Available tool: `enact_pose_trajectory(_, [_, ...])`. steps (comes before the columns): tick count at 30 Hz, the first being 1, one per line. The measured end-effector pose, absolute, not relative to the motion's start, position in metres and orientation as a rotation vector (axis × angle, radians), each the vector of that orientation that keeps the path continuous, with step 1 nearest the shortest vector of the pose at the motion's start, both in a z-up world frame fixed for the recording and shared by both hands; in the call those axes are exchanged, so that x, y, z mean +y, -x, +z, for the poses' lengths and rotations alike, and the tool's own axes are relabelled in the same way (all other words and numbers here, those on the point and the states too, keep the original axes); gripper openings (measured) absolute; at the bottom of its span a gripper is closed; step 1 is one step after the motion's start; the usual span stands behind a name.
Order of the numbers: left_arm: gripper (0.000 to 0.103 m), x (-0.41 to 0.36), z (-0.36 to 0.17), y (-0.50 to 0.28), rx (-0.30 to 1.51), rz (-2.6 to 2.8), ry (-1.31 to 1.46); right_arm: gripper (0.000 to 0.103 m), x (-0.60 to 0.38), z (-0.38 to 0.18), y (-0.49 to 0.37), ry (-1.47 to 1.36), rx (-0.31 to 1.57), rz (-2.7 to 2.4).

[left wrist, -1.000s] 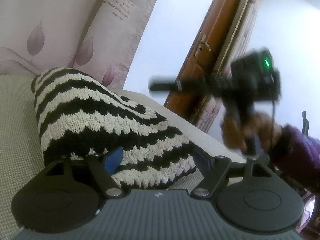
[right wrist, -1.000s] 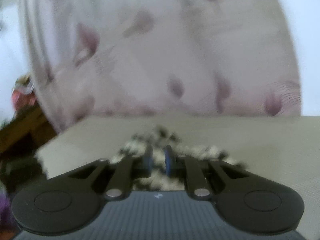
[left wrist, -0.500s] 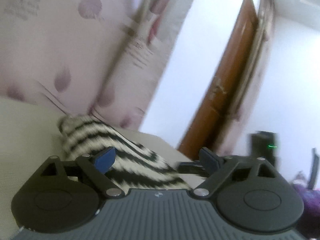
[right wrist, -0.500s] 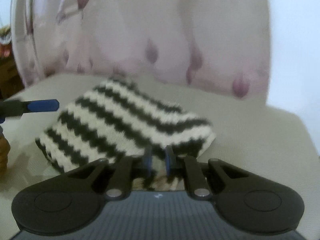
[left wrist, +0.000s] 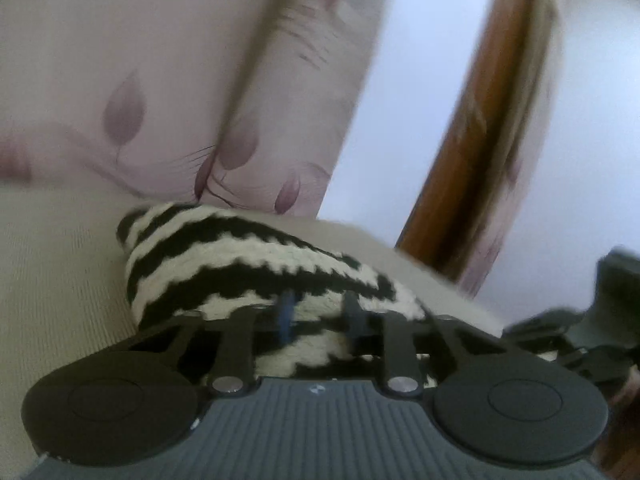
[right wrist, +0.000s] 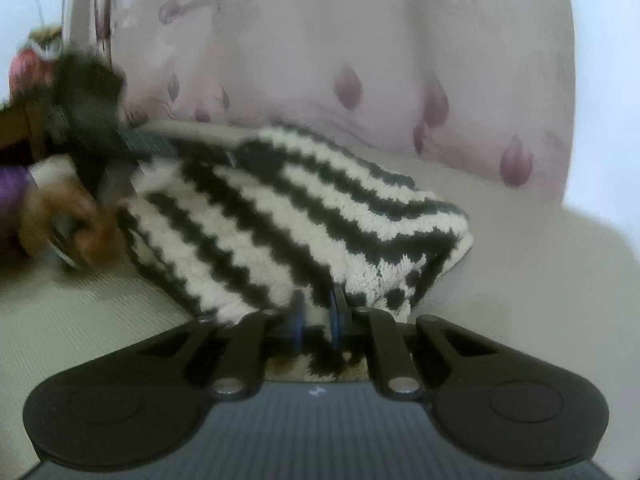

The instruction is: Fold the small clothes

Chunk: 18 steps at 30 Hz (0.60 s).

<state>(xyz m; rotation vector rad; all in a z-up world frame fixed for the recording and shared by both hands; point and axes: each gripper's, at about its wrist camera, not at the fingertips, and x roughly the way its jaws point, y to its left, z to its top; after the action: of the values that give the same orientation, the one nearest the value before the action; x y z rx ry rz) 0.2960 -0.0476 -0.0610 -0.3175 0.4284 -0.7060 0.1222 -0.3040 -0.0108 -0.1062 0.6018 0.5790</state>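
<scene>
**A:** Striped knit garment (left wrist: 256, 264), black and cream, one item. Left wrist view: lying bunched on the beige woven surface (left wrist: 60, 272), floral curtain (left wrist: 160, 100) behind. Left hand-held gripper (left wrist: 318, 314): jaws have just been closing, now narrow, a fold of the knit between the pads.

**B:** Right wrist view?

**A:** Same garment (right wrist: 288, 208), spread across the surface (right wrist: 520, 280), near edge doubled over. Right hand-held gripper (right wrist: 318, 318): nearly closed, pinching the near hem. At far left, blurred, the other hand-held gripper, with the person's hand (right wrist: 68, 224) and purple sleeve (right wrist: 14, 186).

**B:** Step in hand?

**A:** Judged: both ends being gripped, ready for a fold. Next move calls for lifting the two corners together and carrying them evenly across, keeping the thick knit from slipping out.

**B:** Containers?

**A:** None visible; nothing stored.
</scene>
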Motion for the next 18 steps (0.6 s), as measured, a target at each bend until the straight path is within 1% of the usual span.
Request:
enact_pose_trajectory(1, [0.027, -0.043, -0.063, -0.299, 0.433, -0.709, 0.351, 0.014, -0.310, -0.004, -0.127, 0.052, 0.616, 0.589])
enact_pose_trajectory(2, [0.024, -0.040, -0.064, -0.300, 0.433, -0.712, 0.368, 0.014, -0.316, 0.006, -0.131, 0.001, 0.613, 0.589])
enact_pose_trajectory(5, [0.024, -0.042, -0.065, -0.299, 0.430, -0.718, 0.355, 0.014, -0.316, 0.045, -0.146, -0.092, 0.528, 0.608])
enact_pose_trajectory(8, [0.024, -0.040, -0.065, -0.300, 0.427, -0.716, 0.362, 0.014, -0.287, 0.068, -0.191, -0.092, 0.537, 0.663])
enact_pose_trajectory(11, [0.024, -0.040, -0.064, -0.297, 0.425, -0.715, 0.361, 0.014, -0.251, 0.060, -0.245, -0.063, 0.631, 0.702])
enact_pose_trajectory(16, [0.024, -0.036, -0.064, -0.296, 0.429, -0.696, 0.380, 0.013, -0.213, 0.021, -0.314, -0.112, 0.826, 0.766])
enact_pose_trajectory(17, [0.027, -0.035, -0.064, -0.295, 0.429, -0.688, 0.389, 0.013, -0.212, 0.012, -0.324, -0.129, 0.861, 0.778])
enact_pose_trajectory(18, [0.033, -0.033, -0.064, -0.293, 0.426, -0.687, 0.393, 0.014, -0.211, 0.005, -0.333, -0.138, 0.887, 0.779])
